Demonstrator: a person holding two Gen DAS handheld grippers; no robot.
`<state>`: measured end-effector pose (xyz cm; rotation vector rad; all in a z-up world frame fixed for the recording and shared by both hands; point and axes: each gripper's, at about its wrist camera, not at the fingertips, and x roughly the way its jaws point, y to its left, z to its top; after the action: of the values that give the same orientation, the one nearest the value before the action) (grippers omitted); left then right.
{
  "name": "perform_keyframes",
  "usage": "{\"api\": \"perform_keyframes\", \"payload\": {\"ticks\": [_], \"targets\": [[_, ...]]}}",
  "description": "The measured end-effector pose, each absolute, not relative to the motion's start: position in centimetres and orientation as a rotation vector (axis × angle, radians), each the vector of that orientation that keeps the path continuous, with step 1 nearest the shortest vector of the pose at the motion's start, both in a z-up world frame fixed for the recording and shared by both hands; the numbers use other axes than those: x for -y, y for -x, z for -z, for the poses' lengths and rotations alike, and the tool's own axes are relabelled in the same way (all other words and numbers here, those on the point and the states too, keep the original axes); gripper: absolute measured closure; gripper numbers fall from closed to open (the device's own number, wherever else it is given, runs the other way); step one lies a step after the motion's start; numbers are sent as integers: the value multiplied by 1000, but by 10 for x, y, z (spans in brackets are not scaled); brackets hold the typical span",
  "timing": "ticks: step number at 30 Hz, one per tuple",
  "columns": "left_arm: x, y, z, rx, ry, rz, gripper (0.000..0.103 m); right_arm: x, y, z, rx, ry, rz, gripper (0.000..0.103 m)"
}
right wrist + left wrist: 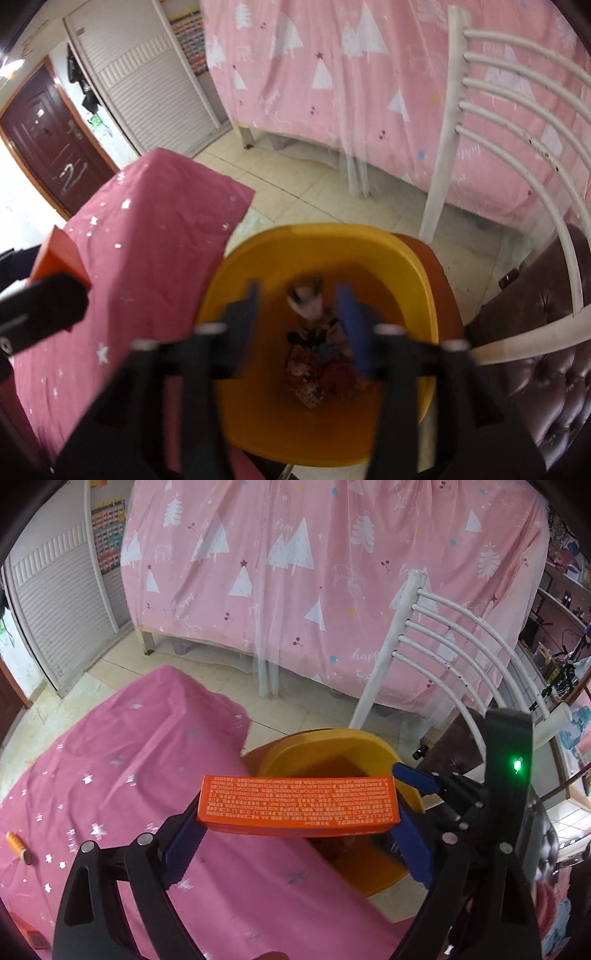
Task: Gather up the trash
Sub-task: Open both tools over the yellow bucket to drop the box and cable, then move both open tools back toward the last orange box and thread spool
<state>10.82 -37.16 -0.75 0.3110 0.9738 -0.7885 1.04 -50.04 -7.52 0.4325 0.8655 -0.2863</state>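
Note:
My left gripper (pixel 295 834) is shut on an orange box (pixel 299 805) with white print, held crosswise at the near rim of the yellow trash bin (pixel 332 742). The right gripper's blue finger (pixel 415 777) shows just right of the box. In the right wrist view, my right gripper (pixel 301 325) is open and empty, directly above the bin's (pixel 325 243) mouth. Several crumpled wrappers (pixel 314 365) lie at the bin's bottom. The orange box (pixel 61 258) and left gripper show at the left edge.
A table under a pink starred cloth (pixel 122 775) stands left of the bin. An orange thread spool (pixel 18 847) lies on it. A white metal chair (pixel 443 642) with a dark padded seat (pixel 535 332) stands right of the bin. A pink curtain (pixel 314 572) hangs behind.

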Motion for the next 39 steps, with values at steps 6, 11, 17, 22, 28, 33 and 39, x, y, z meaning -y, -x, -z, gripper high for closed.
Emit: {"api": "perform_keyframes", "payload": {"ticks": [6,11,17,22,28,33,39], "targets": [[384,-110,10,-994,-288,798,14,509,-5,76,-856,-436,321,38],[383,-110,11,-1000,-281,801,12,515,-1,75,-850,-445,334,38],[368,-112,9,-1006,-250,796,12,509,1,66,-823,-439,315,38],[349,-111,1,-997,-220,792,12,495,2,52,-783,-415,291,38],[321,-110,-15,-951,-222,772,12,476,0,41,-772,-391,277,38],[293,-115,-26,-920,-213,748,12,457,-7,32,-780,-362,261,38],[254,-124,-33,-890,-218,695,11,428,-20,11,-767,-301,237,38]]}}
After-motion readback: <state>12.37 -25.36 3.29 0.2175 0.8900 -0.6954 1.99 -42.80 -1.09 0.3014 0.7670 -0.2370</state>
